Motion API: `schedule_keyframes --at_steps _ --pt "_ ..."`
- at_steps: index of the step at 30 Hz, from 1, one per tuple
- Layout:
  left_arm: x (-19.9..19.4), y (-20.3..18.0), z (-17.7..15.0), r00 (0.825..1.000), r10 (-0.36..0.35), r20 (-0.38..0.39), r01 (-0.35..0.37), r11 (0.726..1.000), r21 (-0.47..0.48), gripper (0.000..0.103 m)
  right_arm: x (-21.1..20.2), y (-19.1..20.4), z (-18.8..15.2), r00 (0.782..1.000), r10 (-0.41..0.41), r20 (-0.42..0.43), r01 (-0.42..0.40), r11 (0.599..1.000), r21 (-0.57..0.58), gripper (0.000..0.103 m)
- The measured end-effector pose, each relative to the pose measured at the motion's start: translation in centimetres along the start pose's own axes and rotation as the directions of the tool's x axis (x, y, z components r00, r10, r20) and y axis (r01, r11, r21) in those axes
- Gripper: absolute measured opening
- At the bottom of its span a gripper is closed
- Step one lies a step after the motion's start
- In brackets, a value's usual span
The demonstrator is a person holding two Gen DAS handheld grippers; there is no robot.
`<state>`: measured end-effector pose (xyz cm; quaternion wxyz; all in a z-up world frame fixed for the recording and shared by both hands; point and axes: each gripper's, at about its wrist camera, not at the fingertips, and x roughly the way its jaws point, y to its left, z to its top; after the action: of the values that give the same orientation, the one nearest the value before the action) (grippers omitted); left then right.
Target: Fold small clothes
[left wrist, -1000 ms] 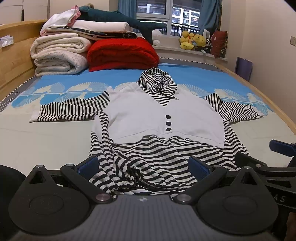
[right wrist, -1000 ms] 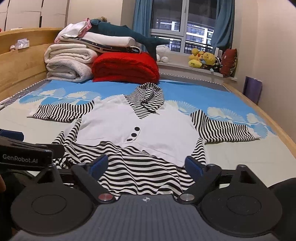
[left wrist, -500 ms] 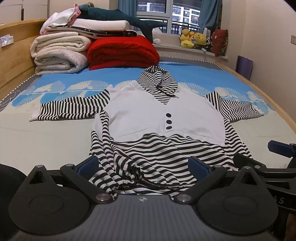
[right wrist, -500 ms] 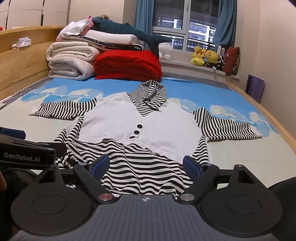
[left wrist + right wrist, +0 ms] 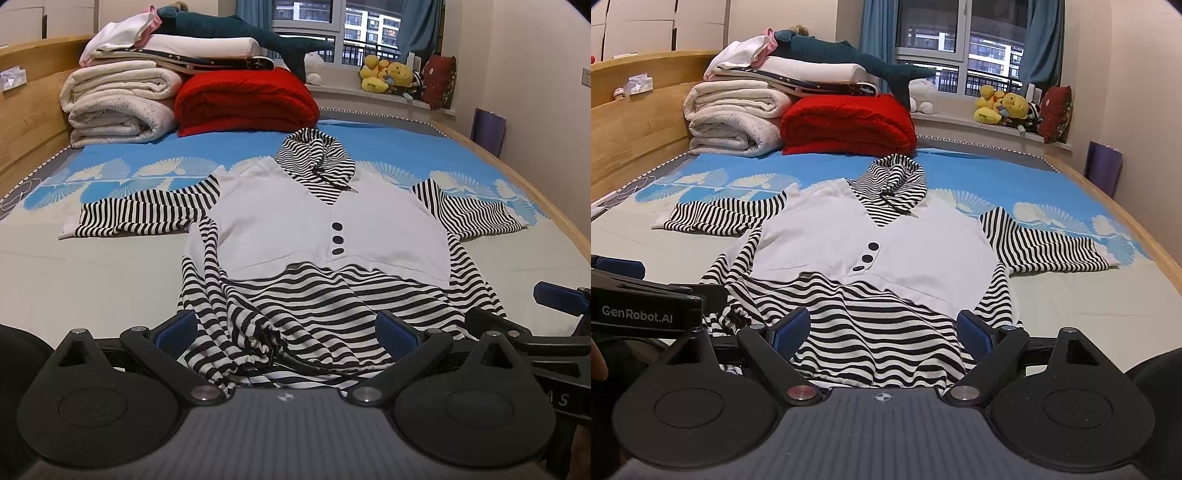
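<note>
My left gripper [image 5: 286, 328] is wide open, and nothing is in it. My right gripper [image 5: 882, 326] is wide open too, with nothing in it. Both hang low at the near edge of the bed [image 5: 74, 280].

The striped hoodie [image 5: 325, 229] lies flat on the bed, right in front of me at 12 o'clock. It is white on the chest with three dark buttons [image 5: 337, 239] in a row. Its hood [image 5: 314, 158] points away from me. One sleeve [image 5: 140, 214] sticks out toward 10 o'clock and the other sleeve [image 5: 476, 214] sticks out toward 2 o'clock. The striped bottom part is bunched up near my left gripper, with a dark cord [image 5: 273, 350] in the wrinkles. The hem lies between my blue fingertips [image 5: 175, 326] in both views.

In the left view, my right gripper shows at 3 o'clock. In the right view, my left gripper [image 5: 646, 314] shows at 9 o'clock.

Far back at 11 o'clock sit a red blanket [image 5: 247, 99] and a stack of white blankets [image 5: 118, 99]. A plush shark [image 5: 251, 35] lies on top. Yellow stuffed toys [image 5: 388, 74] sit by the window at 1 o'clock.
</note>
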<state>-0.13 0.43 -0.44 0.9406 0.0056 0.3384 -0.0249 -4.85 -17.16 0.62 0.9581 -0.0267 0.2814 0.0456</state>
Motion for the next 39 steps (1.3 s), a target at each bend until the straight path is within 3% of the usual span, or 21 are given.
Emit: schedule_keyframes --at_steps 26,39 --pt "0.09 0.01 -0.11 1.0 0.001 -0.005 -0.001 1.0 -0.001 0.102 -0.03 -0.04 -0.07 1.0 -0.012 0.008 0.012 1.0 0.009 0.087" --pt "0.12 -0.09 -0.14 1.0 0.008 0.004 -0.008 1.0 0.005 0.102 -0.06 -0.79 0.24 1.0 -0.004 0.001 0.004 0.997 0.081 0.087"
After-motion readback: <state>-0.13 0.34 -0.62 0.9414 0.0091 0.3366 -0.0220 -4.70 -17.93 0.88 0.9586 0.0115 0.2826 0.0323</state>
